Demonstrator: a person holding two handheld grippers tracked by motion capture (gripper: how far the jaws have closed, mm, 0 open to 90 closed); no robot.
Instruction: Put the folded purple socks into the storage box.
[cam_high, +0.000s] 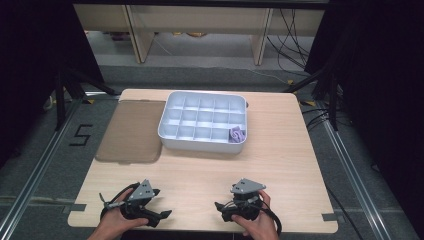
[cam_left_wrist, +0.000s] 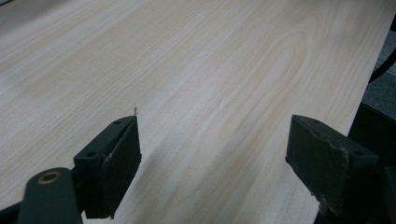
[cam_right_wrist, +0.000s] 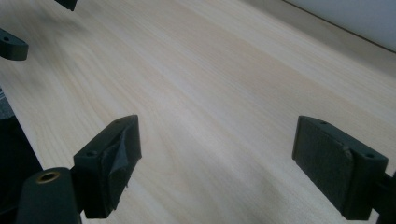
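Writing: a black number "5" (cam_high: 80, 135) is marked on the floor to the left of the table; no brand or label can be read on any other item.
Table: light wood top (cam_high: 280, 150), seen close up in the left gripper view (cam_left_wrist: 196, 70) and the right gripper view (cam_right_wrist: 210, 84).
Tray: white tray with a grid of compartments (cam_high: 202, 121), on the far half of the table, near the middle.
Cloth: small purple cloth (cam_high: 236, 134), in the near-right corner compartment of the tray.
Mat: brown mat (cam_high: 132, 131), flat on the table, just left of the tray and touching or nearly touching its left wall.
Left gripper: (cam_high: 159, 204) held at the near-left edge of the table; jaws spread wide, nothing between them; bare wood shows in the gap (cam_left_wrist: 212, 158).
Right gripper: (cam_high: 222, 209) held at the near edge, right of centre; jaws spread wide, nothing between them (cam_right_wrist: 215, 158).
Position of cloth relative to grippers: farther across the table than both grippers, well apart from them; roughly straight ahead of the right gripper, ahead and to the right of the left gripper.
Hands: left hand (cam_high: 117, 222) and right hand (cam_high: 257, 224) grip the handles from the near edge.
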